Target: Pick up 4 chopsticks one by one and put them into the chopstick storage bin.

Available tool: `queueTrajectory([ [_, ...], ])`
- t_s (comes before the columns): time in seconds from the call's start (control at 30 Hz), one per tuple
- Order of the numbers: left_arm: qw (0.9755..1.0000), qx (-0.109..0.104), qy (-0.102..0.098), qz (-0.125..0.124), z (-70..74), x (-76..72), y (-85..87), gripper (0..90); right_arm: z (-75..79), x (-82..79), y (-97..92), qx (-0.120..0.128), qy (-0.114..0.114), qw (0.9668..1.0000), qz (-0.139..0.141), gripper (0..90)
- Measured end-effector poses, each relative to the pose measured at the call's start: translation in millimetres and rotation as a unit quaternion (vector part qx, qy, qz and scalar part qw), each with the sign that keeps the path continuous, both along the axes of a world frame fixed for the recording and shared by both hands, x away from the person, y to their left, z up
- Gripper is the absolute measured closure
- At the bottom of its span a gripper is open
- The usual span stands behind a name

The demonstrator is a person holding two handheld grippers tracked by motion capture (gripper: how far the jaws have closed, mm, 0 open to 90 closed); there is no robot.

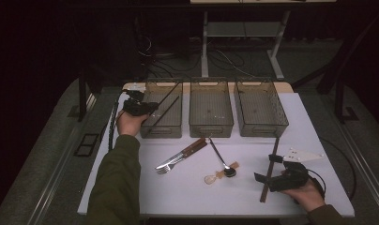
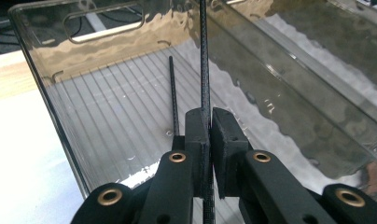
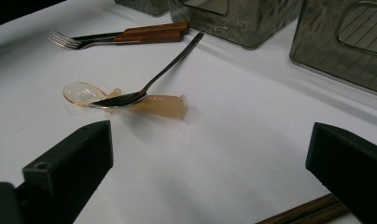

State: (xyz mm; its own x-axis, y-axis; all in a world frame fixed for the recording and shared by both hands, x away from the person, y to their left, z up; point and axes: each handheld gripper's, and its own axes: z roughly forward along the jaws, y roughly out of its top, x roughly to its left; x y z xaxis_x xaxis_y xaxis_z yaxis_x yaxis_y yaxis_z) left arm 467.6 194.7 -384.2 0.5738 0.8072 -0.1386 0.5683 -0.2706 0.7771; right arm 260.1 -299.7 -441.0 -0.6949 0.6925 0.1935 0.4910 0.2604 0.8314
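Chopstick pinched in left gripper, lower end cut off.

Spoons block table ctr; bare top near front passable.

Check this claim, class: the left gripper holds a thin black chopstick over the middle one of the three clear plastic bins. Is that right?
Not quite. The left gripper holds the thin black chopstick over the leftmost clear plastic bin, not the middle one, as the high view shows.
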Motion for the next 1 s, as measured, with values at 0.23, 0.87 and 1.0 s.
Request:
queueTrajectory([
  [0.23,0.9998,0.017,0.009,-0.005,-5.0,1.7,-4.2,84.2,0.0,-0.1,-0.2,0.000,0.000,1.0000,0.000,0.5],
  [0.87,0.9995,0.017,-0.011,-0.026,6.7,-6.9,-9.4,59.0,0.0,-0.1,-0.4,0.000,0.000,1.0000,0.000,0.6],
  [1.0,0.9991,0.013,-0.014,-0.037,12.5,-15.0,-9.7,51.7,0.1,-0.2,-0.1,0.000,0.000,1.0000,-0.001,0.5],
])
